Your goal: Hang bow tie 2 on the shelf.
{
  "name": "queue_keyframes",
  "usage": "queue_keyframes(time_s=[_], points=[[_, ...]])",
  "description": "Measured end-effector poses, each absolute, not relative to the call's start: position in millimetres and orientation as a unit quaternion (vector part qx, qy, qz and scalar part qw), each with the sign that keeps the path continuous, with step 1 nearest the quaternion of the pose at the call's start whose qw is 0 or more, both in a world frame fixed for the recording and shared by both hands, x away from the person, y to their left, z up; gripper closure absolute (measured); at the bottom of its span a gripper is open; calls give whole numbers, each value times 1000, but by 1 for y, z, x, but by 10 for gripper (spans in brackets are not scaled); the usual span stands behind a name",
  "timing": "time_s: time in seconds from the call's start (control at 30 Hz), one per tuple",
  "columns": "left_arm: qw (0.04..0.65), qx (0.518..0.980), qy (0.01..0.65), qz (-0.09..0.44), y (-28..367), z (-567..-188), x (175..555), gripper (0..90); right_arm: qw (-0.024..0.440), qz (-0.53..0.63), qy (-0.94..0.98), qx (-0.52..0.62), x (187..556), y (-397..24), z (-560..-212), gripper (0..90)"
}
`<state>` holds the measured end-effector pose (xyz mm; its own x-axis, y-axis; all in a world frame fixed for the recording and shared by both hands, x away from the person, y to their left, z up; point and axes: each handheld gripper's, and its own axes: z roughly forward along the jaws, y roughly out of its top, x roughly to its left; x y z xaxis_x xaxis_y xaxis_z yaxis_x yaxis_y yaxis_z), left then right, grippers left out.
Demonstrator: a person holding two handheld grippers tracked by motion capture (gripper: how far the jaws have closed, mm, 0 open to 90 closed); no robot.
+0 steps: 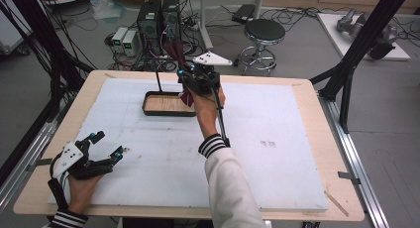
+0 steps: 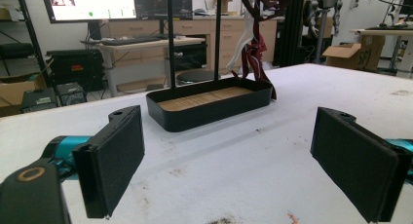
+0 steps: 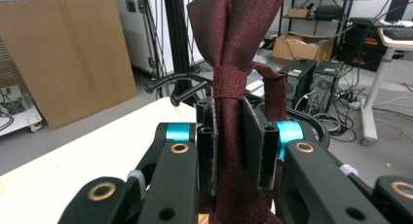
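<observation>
My right gripper [image 1: 192, 80] is raised over the right end of a black tray [image 1: 166, 113] with a wooden bottom. It is shut on a dark red knotted necktie [image 3: 234, 34], whose knot sits just above the pads [image 3: 254, 141]. The tie [image 1: 174, 50] sticks up past the jaws and hangs down toward the tray. A thin black stand post [image 1: 158, 79] rises from the tray. My left gripper [image 1: 110, 143] rests at the table's front left, open and holding nothing. The left gripper view shows its jaws [image 2: 236, 165] wide apart, with the tray [image 2: 209, 114] and the hanging tie [image 2: 253, 53] beyond.
A white foam board [image 1: 277, 139] covers most of the wooden table. Behind the table stand computer towers [image 1: 158, 20] and a round stool [image 1: 264, 32]. A black frame strut [image 1: 356, 54] slants down at the right edge, and cables hang at the left.
</observation>
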<state>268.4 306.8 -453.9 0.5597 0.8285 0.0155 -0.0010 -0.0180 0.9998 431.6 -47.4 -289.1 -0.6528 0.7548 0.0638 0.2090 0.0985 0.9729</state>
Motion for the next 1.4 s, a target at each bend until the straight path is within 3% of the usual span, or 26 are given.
queue_keyframes(time_s=[1.4], points=[[620,628,329,334,307,-454,268,127,202,557,721,359,455,-13,-319,771]])
